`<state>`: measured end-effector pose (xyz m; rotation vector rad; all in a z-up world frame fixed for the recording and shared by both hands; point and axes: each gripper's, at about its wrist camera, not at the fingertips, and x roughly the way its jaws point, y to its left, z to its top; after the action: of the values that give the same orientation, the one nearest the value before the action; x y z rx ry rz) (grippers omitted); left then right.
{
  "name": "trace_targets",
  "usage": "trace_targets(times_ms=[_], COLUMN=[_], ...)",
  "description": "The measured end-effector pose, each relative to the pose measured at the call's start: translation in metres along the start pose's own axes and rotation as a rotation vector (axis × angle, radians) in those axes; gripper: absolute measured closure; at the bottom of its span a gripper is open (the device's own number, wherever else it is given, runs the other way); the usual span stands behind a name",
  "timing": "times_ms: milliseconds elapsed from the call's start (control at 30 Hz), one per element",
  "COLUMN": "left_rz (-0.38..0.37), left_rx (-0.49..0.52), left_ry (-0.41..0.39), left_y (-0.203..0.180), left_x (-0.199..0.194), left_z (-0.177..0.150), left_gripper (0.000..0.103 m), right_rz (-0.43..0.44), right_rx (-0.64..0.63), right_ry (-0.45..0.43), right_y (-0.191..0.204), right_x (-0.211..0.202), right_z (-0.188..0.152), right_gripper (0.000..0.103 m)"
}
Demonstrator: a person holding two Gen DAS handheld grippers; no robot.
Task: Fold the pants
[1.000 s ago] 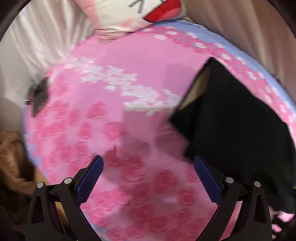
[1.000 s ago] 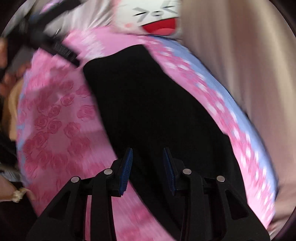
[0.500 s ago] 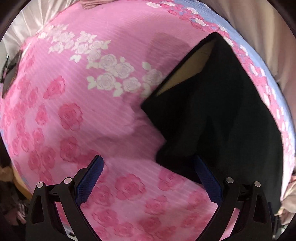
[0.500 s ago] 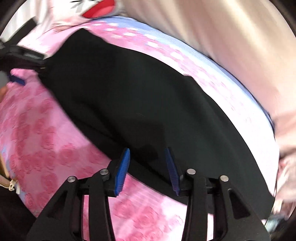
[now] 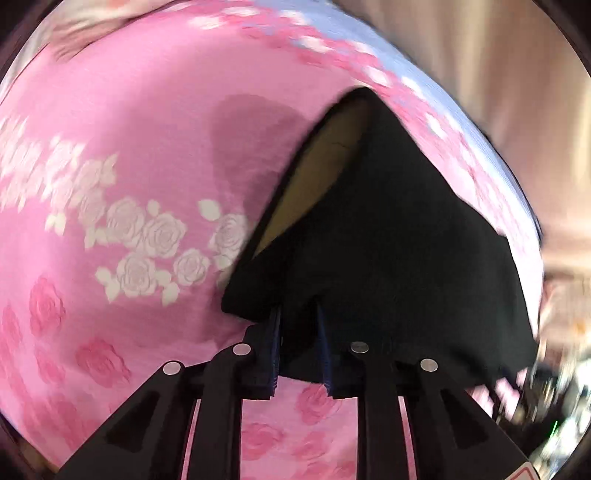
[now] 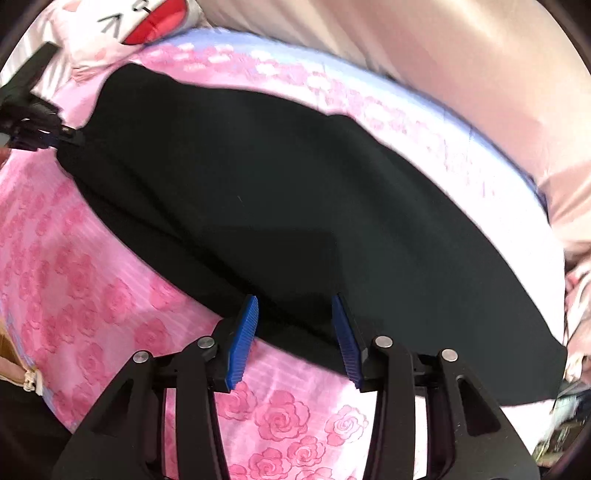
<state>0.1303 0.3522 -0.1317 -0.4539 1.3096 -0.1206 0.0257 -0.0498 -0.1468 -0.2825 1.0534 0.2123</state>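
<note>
On the left, a pink bedspread (image 5: 122, 155) printed with white and darker pink roses is spread across the bed. The black pants (image 5: 388, 240) are laid on it toward the right side, lengthwise along the bedspread's pale blue border. At their far end a tan lining (image 5: 314, 184) is exposed where the waistband gapes open. The near corner of the pants is pinched by the left gripper (image 5: 298, 325): its blue fingers (image 5: 275, 332) have just been brought narrowly together, with a bunched fold of black cloth clamped between them.

In the right wrist view, the pants (image 6: 277, 192) are seen stretched from upper left to lower right. The left gripper (image 6: 40, 131) is seen at their far left end, at the cloth's edge. A pillow (image 6: 122, 26) with a cartoon face lies beyond. The right gripper (image 6: 295, 332) is poised at the near edge of the pants, its blue fingers (image 6: 242, 339) partly apart and astride the hem; the jaws have been opening, and no squeeze on the cloth can be made out. To the far right, pale curtain fabric (image 6: 461, 55) is seen.
</note>
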Motion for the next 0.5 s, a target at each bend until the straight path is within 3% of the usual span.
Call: trace_targets(times_ms=[67,100,133,200,300,367,500], left_rz=[-0.009,0.007,0.042,0.129,0.181,0.215,0.093], left_rx=[0.031,0.079,0.120,0.197,0.243,0.193,0.069], left_ry=[-0.008,-0.052,-0.088,-0.180,-0.184,-0.146,-0.119], left_y=[-0.006,-0.015,-0.022,-0.038,-0.049,-0.048,-0.034], left_x=[-0.018,-0.033,-0.042,-0.061,-0.057,-0.048,-0.040], left_z=[-0.006,-0.013,-0.017,-0.030,-0.039,-0.039,-0.041], left_gripper=[0.083,0.068,0.043,0.024,0.024,0.024,0.024], right_rz=[0.013,-0.001,-0.007,-0.007,0.019,0.080,0.104], right_rx=[0.042,0.035,0.029,0.001,-0.030,-0.003,-0.114], right_ry=[-0.016,-0.021,-0.025,-0.020,-0.003,-0.041,-0.099], right_y=[-0.006,-0.008,-0.008,-0.006,-0.009,-0.017,-0.004], right_x=[-0.001,0.002,0.005,0.016,0.027,0.007,-0.014], right_z=[0.002,0.004,0.005,0.009,0.020,0.028,0.027], right_gripper=[0.062,0.062,0.062,0.062,0.065,0.065,0.050])
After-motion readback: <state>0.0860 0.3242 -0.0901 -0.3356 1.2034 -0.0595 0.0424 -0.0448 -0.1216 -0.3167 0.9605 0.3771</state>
